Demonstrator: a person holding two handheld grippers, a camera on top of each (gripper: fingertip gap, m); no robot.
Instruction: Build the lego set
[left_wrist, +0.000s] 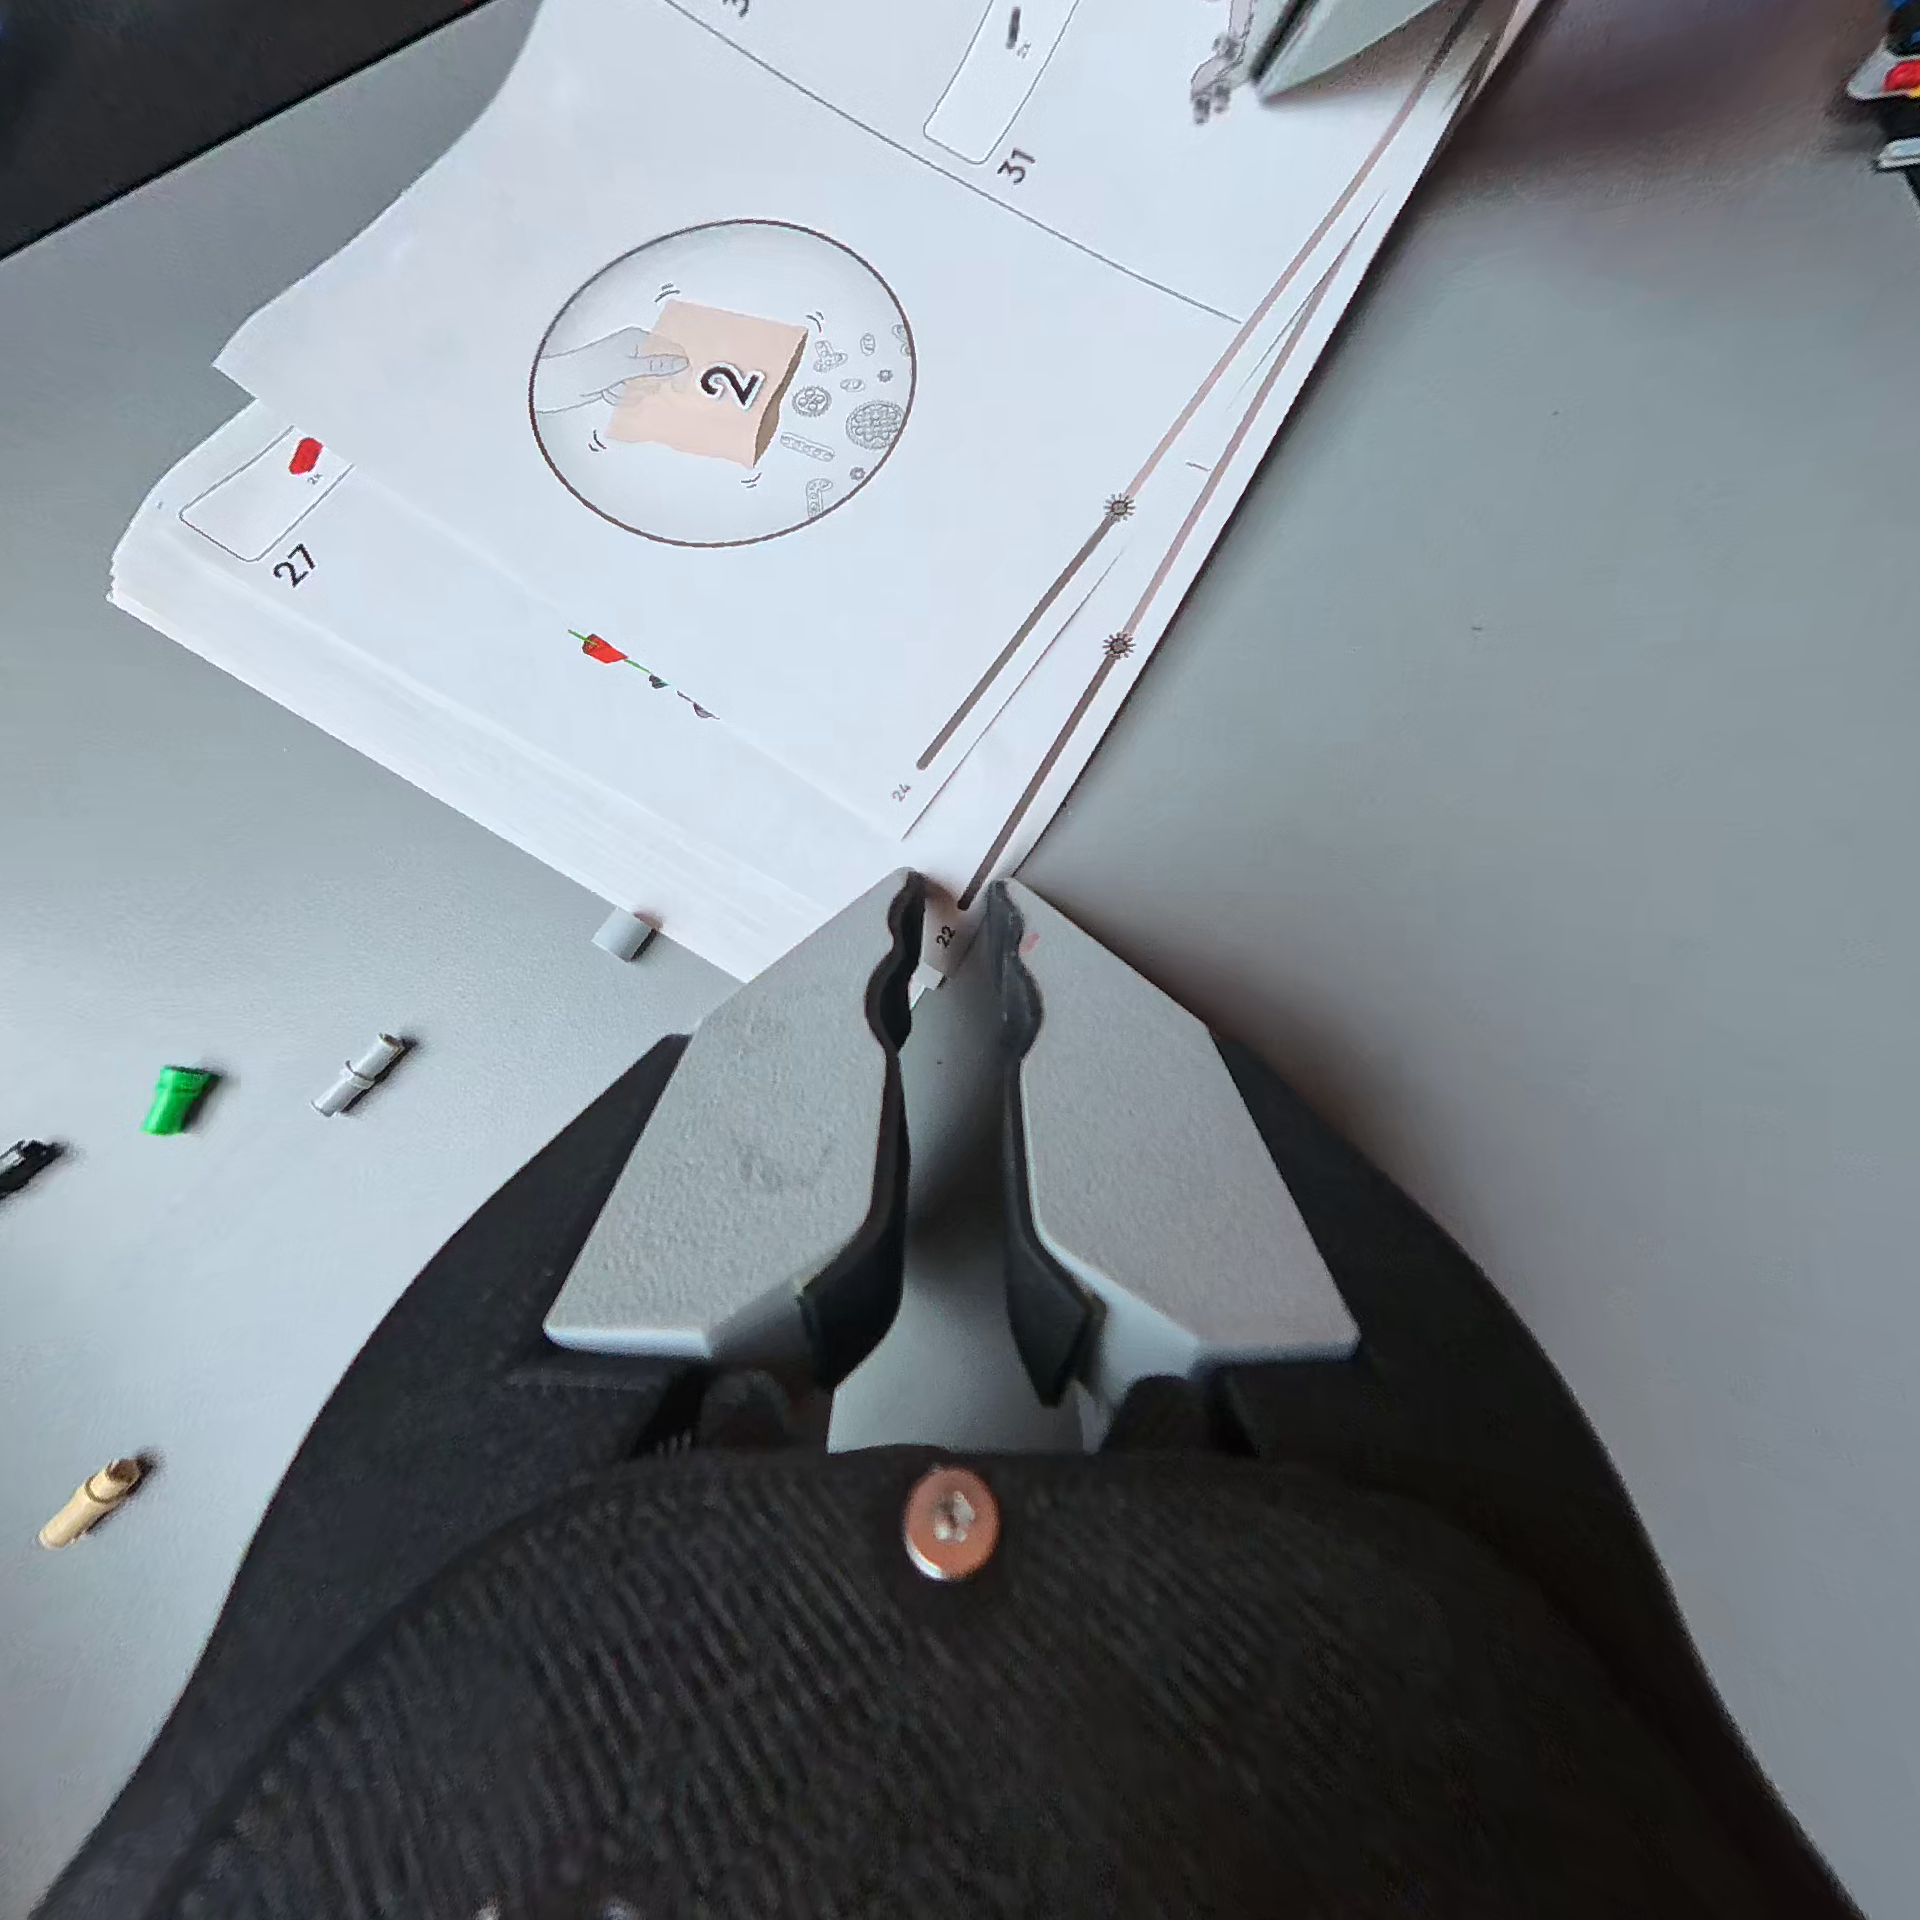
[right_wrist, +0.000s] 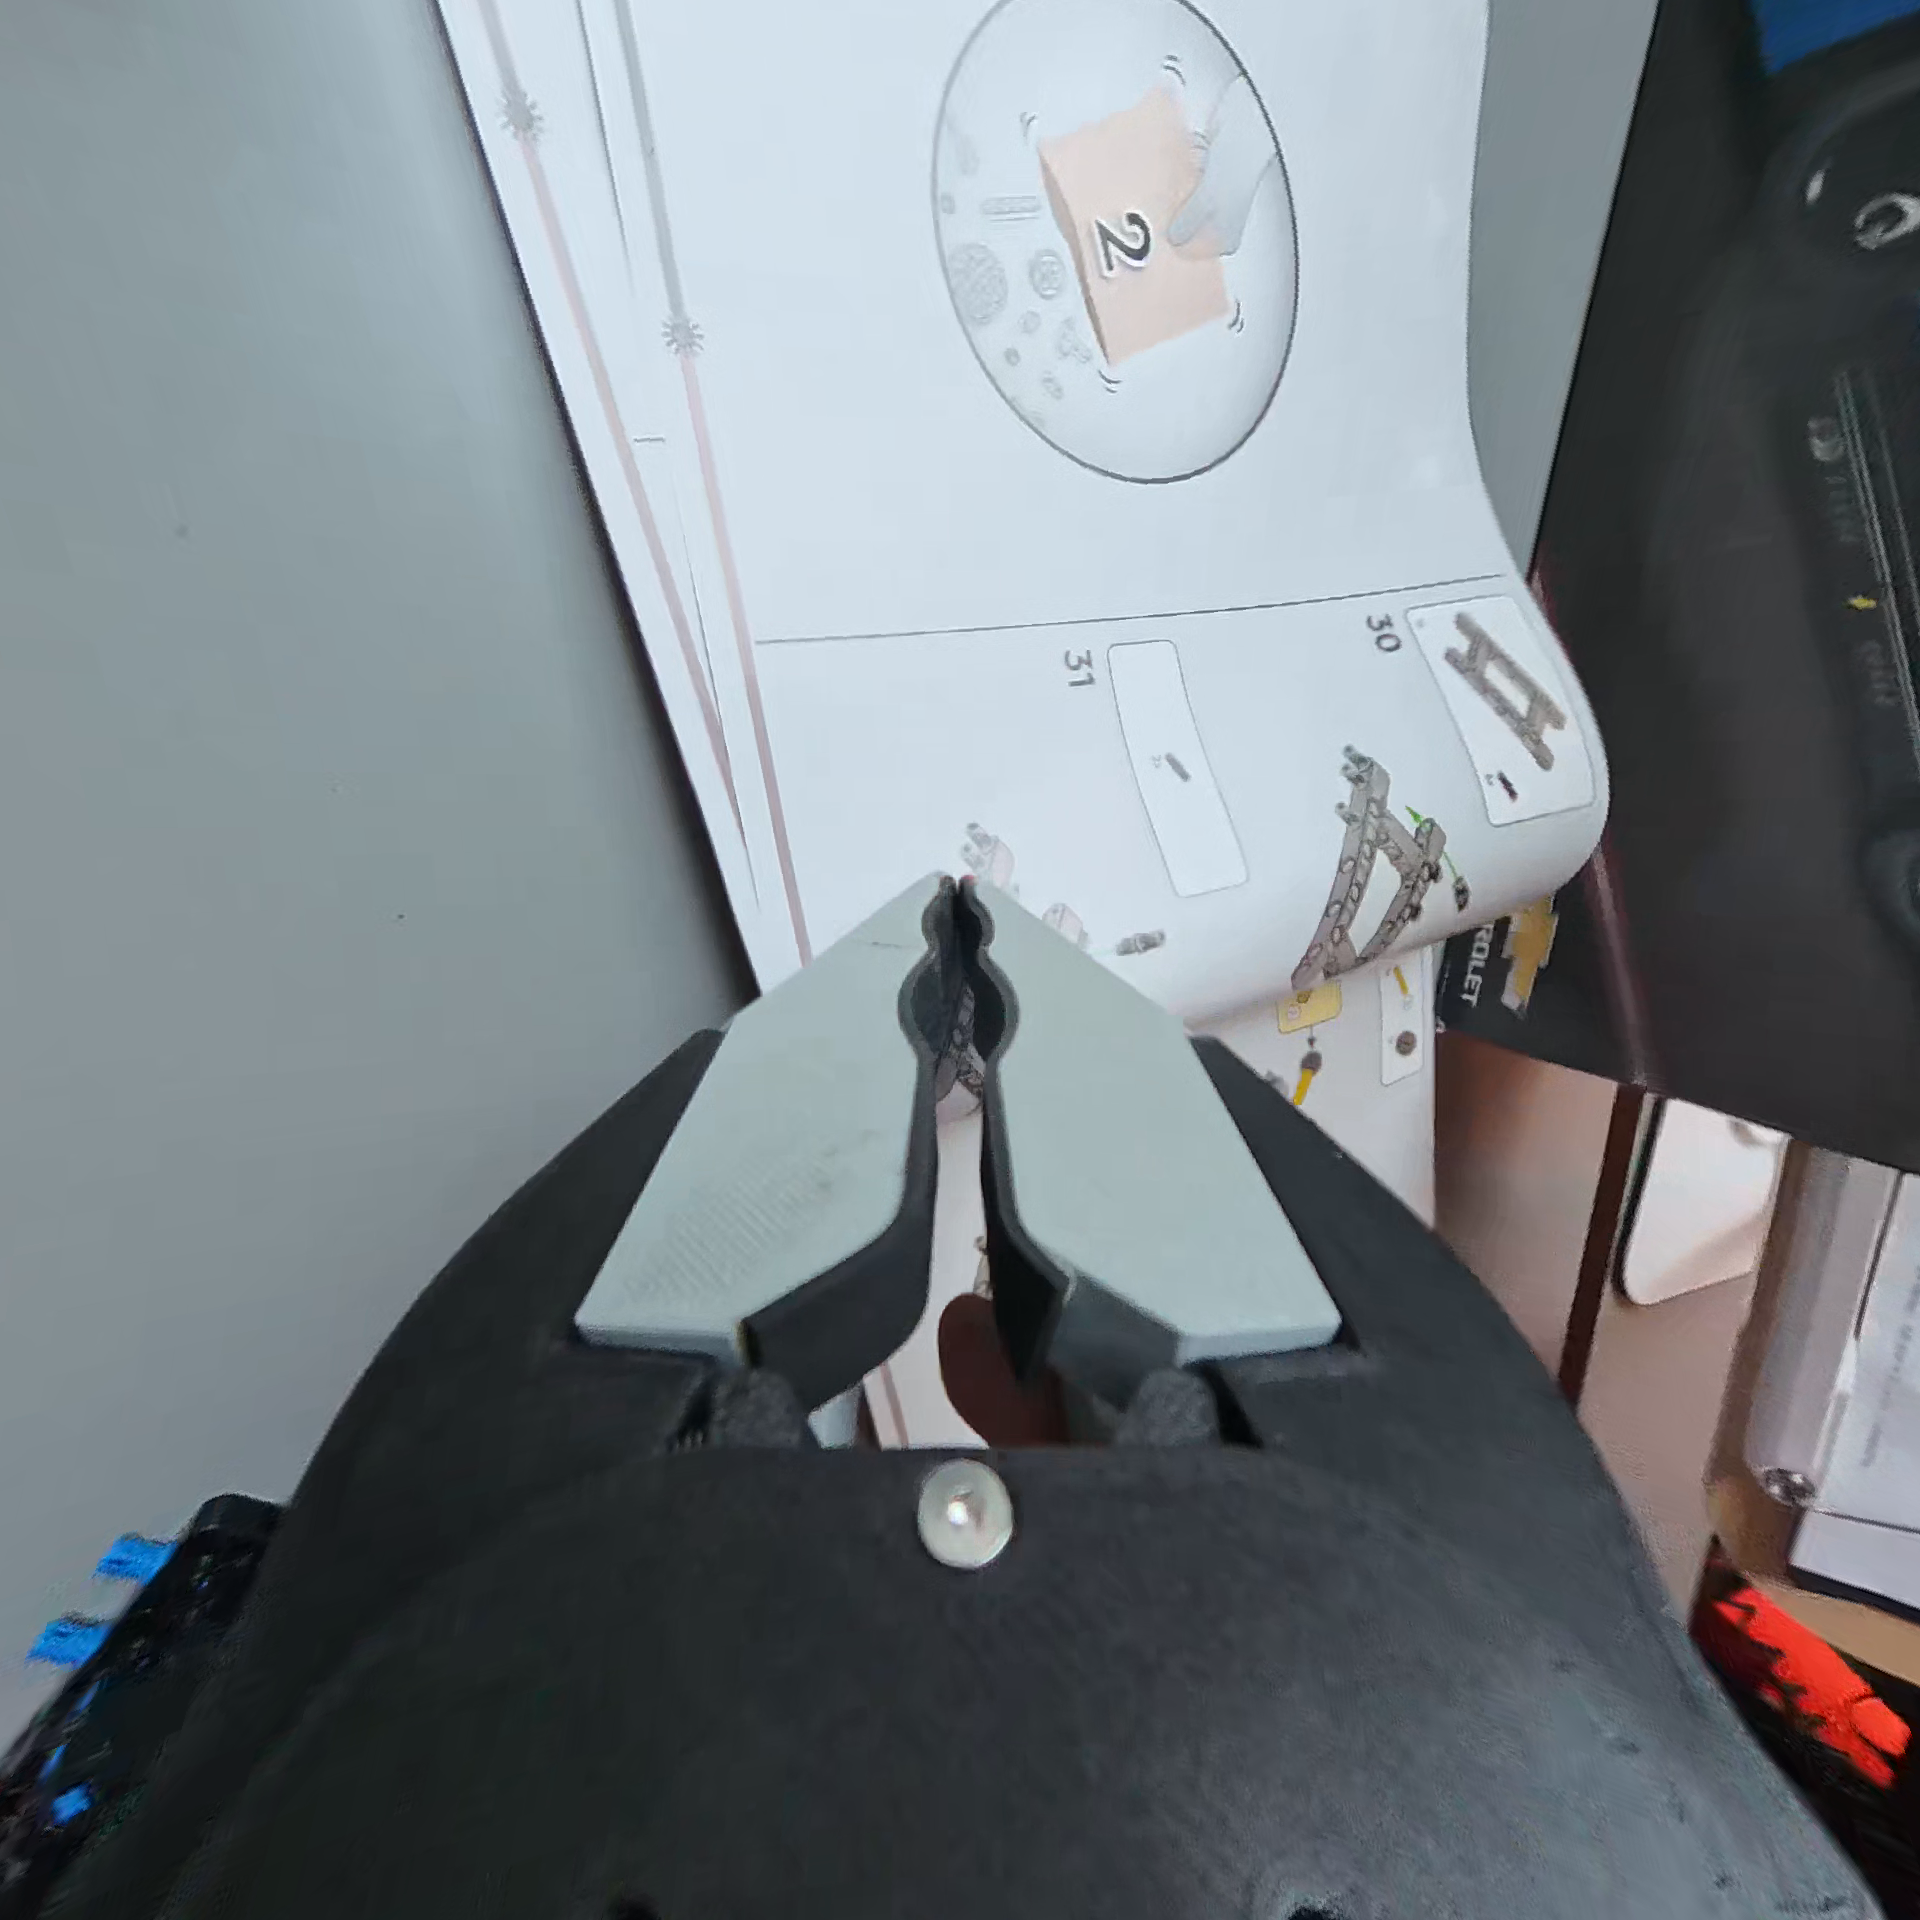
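Note:
The open instruction booklet (left_wrist: 665, 665) lies on the grey table (left_wrist: 1507, 779). My left gripper (left_wrist: 953, 888) is at the booklet's near corner. Its fingers stand a little apart and the page corner (left_wrist: 943, 935) sits between them, with a gap showing beside it. My right gripper (right_wrist: 951, 883) is shut, fingertips together, over the far part of the top page (right_wrist: 1039, 540), which curls up at its right end. The page's drawings show past the pads. One of its grey fingers also shows in the left wrist view (left_wrist: 1340, 52).
Loose parts lie left of my left gripper: a small grey piece (left_wrist: 623, 932), a grey pin (left_wrist: 358, 1075), a green piece (left_wrist: 177, 1098), a black piece (left_wrist: 26, 1164) and a tan pin (left_wrist: 94, 1501). A black box (right_wrist: 1766, 520) stands right of the booklet. The gap from one gripper's tips to the other's is roughly 20 cm. Measured from the fingertips, the small grey piece (left_wrist: 623, 932) is 5 cm or so from the left gripper and 20 cm from the right.

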